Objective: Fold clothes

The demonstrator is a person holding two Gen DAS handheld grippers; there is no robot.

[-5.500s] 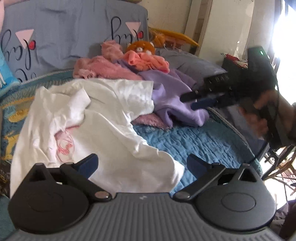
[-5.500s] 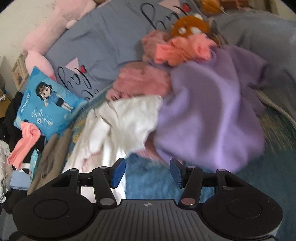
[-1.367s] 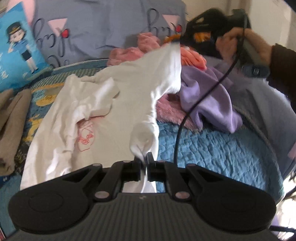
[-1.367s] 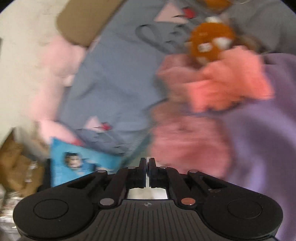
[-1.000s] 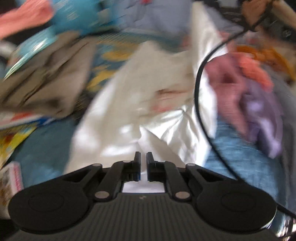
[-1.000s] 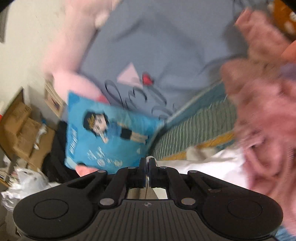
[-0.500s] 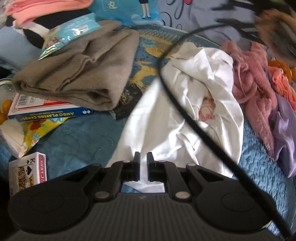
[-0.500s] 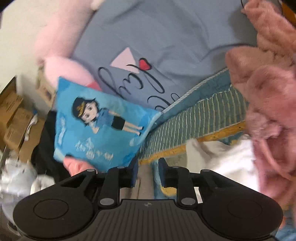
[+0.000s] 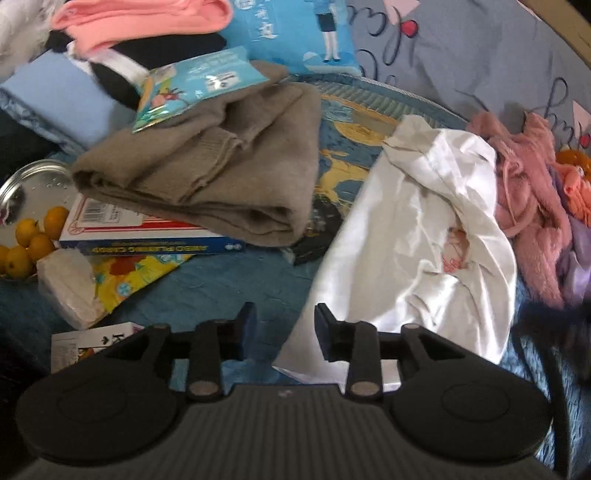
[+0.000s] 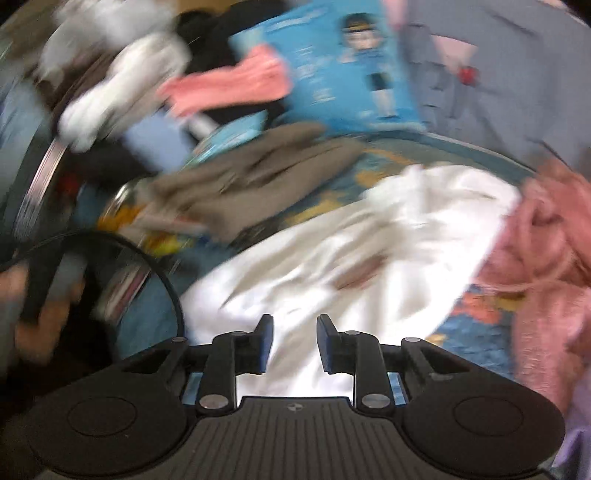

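Note:
A white garment (image 9: pixel 410 251) with a pink print lies crumpled on the blue quilt (image 9: pixel 221 280), its near corner just below my left gripper (image 9: pixel 284 325). That gripper's jaws are opening and nothing is pinched between them. In the blurred right wrist view the same white garment (image 10: pixel 351 266) spreads under my right gripper (image 10: pixel 294 341), whose jaws stand apart with no cloth caught between the pads. A folded brown sweater (image 9: pixel 221 173) rests to the left on a box. A hand on the other gripper's handle (image 10: pixel 33 295) shows at the left edge.
Pink fluffy clothes (image 9: pixel 528 206) and a purple garment (image 9: pixel 576 269) pile at the right. A card-game box (image 9: pixel 147 236), a playing-card pack (image 9: pixel 92 341), tissues (image 9: pixel 70 291), a dish of small oranges (image 9: pixel 26 240), a blue cartoon pillow (image 9: pixel 295 33) and a black cable (image 10: pixel 162 280) crowd the left.
Both grippers were shut on the white garment and have let it go; it now lies on the quilt. The right gripper swung down over it, and the left jaws parted.

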